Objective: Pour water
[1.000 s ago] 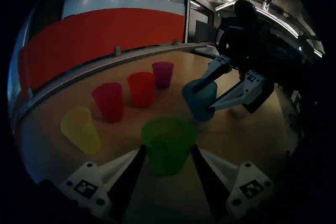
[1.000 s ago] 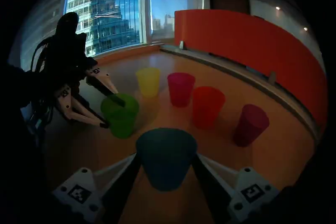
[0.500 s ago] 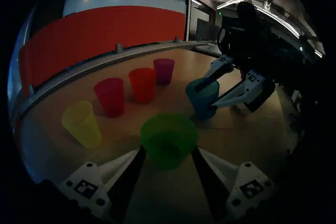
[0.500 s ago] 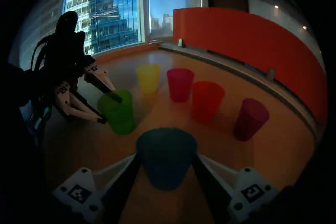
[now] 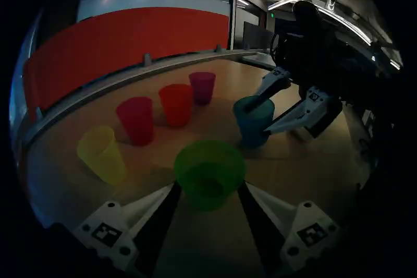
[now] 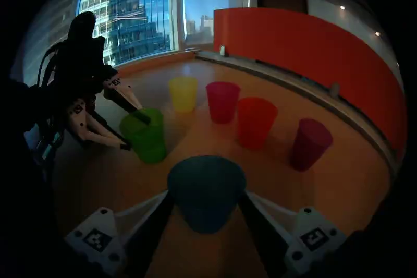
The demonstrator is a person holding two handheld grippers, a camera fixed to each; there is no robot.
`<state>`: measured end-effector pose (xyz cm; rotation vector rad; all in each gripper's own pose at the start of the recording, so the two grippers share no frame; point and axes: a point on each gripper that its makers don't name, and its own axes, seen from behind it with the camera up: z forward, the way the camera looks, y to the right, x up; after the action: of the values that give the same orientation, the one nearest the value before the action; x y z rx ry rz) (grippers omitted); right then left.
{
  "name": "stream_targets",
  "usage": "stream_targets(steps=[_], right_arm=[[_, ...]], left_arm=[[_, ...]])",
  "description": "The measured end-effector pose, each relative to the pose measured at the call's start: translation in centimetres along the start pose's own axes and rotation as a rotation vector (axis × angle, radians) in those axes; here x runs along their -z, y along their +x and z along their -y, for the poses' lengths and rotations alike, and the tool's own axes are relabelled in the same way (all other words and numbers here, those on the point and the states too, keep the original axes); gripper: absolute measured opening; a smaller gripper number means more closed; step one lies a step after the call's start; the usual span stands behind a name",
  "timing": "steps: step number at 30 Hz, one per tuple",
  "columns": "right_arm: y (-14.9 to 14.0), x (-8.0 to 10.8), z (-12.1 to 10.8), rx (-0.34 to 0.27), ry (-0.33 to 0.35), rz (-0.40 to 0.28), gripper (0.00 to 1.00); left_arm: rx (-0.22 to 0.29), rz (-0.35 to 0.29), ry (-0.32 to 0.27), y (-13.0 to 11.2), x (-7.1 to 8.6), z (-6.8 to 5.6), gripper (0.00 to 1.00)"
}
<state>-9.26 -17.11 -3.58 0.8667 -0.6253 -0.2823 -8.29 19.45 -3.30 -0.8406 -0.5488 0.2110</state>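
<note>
Your left gripper (image 5: 208, 186) clamps the green cup (image 5: 209, 166) between its fingers, your right gripper (image 6: 207, 200) the teal cup (image 6: 207, 184) likewise — both probably lifted. Next, bring one rim over the other and tilt.

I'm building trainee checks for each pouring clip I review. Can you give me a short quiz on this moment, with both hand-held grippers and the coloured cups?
1. Which cup sits between the fingers of the left hand-held gripper? A yellow, B green, C purple.
2. True or false: the teal cup stands free on the table, with no gripper around it.
3. Fill in: ___ cups stand on the table outside both grippers.

Key
1. B, the green cup.
2. False: the right hand-held gripper has its fingers on either side of it.
3. Four.
</note>
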Motion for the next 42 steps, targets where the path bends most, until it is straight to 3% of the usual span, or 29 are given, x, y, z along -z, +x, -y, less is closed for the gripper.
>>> stream_targets(steps=[5, 18, 24, 28, 42], right_arm=[[-1.4, -0.3, -0.1, 0.022, -0.017, 0.039, 0.91], [-0.9, 0.0, -0.1, 0.018, -0.019, 0.03, 1.0], [-0.9, 0.2, -0.2, 0.019, -0.026, 0.03, 1.0], [-1.1, 0.3, -0.3, 0.02, -0.029, 0.034, 1.0], [-1.3, 1.7, 0.1, 0.029, -0.045, 0.028, 1.0]], left_arm=[[-0.002, 0.001, 0.001, 0.0, 0.0, 0.0, 0.79], [-0.009, 0.004, 0.002, 0.0, 0.1, 0.0, 0.78], [-0.011, 0.007, 0.01, 0.1, 0.2, 0.1, 0.81], [-0.023, -0.001, 0.022, 0.5, 0.4, 0.3, 0.88], [-0.017, 0.019, 0.043, -0.3, 1.5, 0.2, 0.9]])
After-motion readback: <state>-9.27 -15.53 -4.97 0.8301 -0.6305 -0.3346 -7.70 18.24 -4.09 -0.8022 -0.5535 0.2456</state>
